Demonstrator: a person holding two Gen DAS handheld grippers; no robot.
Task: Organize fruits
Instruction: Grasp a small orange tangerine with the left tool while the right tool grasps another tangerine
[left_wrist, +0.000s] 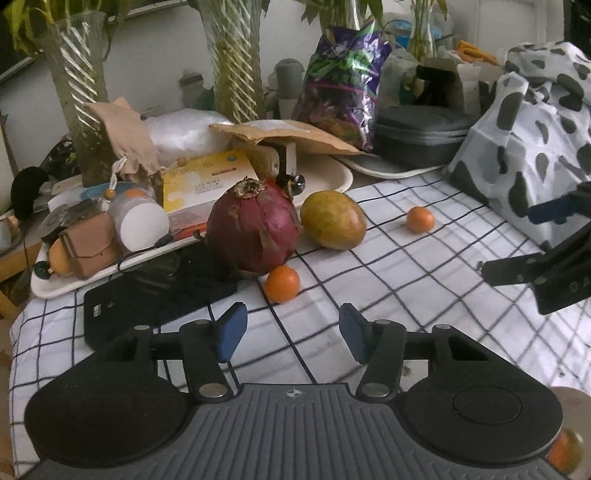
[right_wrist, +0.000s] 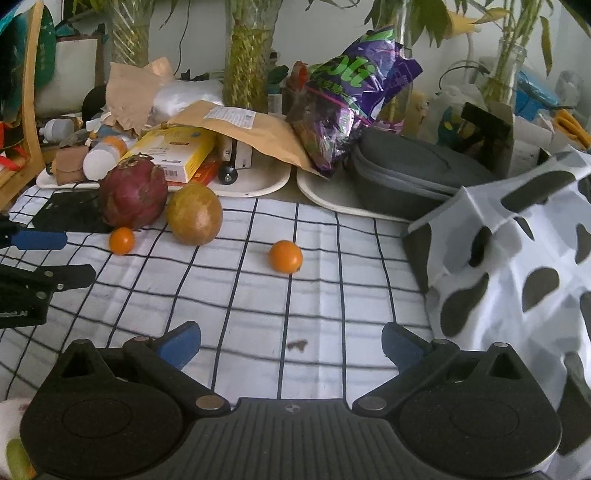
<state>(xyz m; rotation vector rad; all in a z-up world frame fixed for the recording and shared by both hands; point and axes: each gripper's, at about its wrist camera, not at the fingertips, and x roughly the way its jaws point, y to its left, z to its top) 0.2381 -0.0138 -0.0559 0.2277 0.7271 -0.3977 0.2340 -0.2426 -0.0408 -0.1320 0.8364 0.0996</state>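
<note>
A red dragon fruit (left_wrist: 253, 229) (right_wrist: 133, 195) sits on the checked cloth (left_wrist: 369, 295) beside a yellow-green mango (left_wrist: 333, 219) (right_wrist: 194, 214). A small orange (left_wrist: 282, 284) (right_wrist: 121, 240) lies in front of the dragon fruit. A second orange (left_wrist: 420, 219) (right_wrist: 285, 256) lies alone to the right. My left gripper (left_wrist: 292, 332) is open and empty, just short of the near orange. My right gripper (right_wrist: 291, 345) is open and empty, some way short of the lone orange. Each gripper shows in the other's view: the right (left_wrist: 517, 258), the left (right_wrist: 55, 258).
A black-spotted white bag (left_wrist: 524, 129) (right_wrist: 517, 277) stands at the right. A black pad (left_wrist: 147, 299) lies left of the dragon fruit. White trays (left_wrist: 55, 288) (right_wrist: 258, 186) with boxes, envelope, grey case (right_wrist: 406, 173), purple packet and vases line the back.
</note>
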